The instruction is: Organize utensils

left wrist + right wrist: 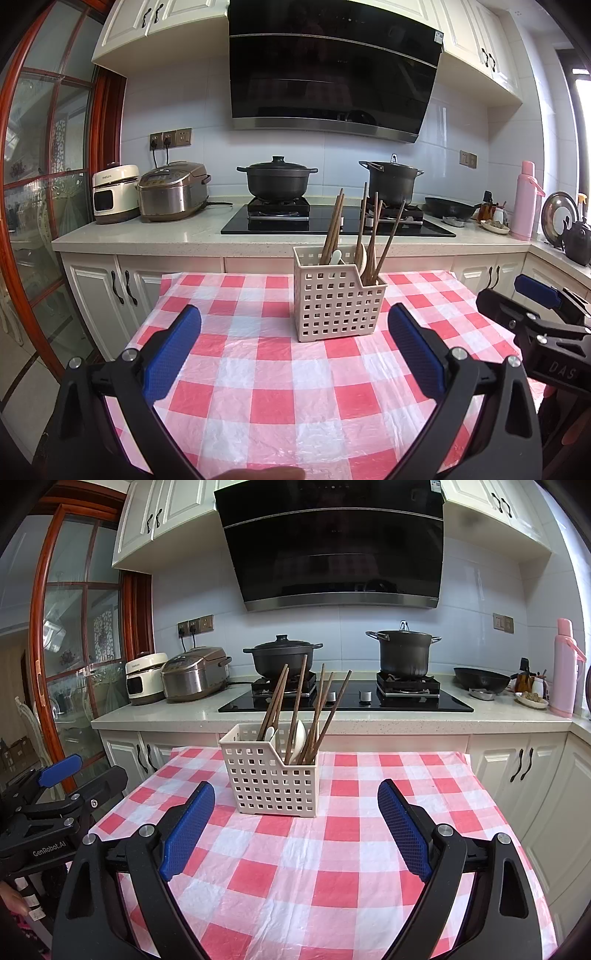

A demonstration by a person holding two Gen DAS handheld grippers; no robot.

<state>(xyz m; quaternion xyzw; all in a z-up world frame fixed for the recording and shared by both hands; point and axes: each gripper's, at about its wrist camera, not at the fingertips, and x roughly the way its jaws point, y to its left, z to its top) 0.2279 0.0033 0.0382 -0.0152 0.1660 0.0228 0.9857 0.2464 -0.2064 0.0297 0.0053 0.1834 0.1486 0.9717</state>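
A cream perforated utensil holder (338, 304) (271, 779) stands on the far half of the red-and-white checked tablecloth (280, 398) (325, 871). Several brown wooden chopsticks (334, 229) (317, 712) lean upright in its compartments, along with white spoons (335, 256) (300, 734). My left gripper (293, 317) is open above the cloth, short of the holder, nothing between its blue pads. My right gripper (295, 794) is open too, empty, just in front of the holder. Each gripper appears at the edge of the other's view.
Behind the table runs a kitchen counter (147, 232) (166, 710) with a black hob, two dark pots (277, 177) (404, 651), two rice cookers (171, 192) and a wok (480, 679). A pink flask (565, 668) stands at the right. A wood-framed glass door (48, 184) is at the left.
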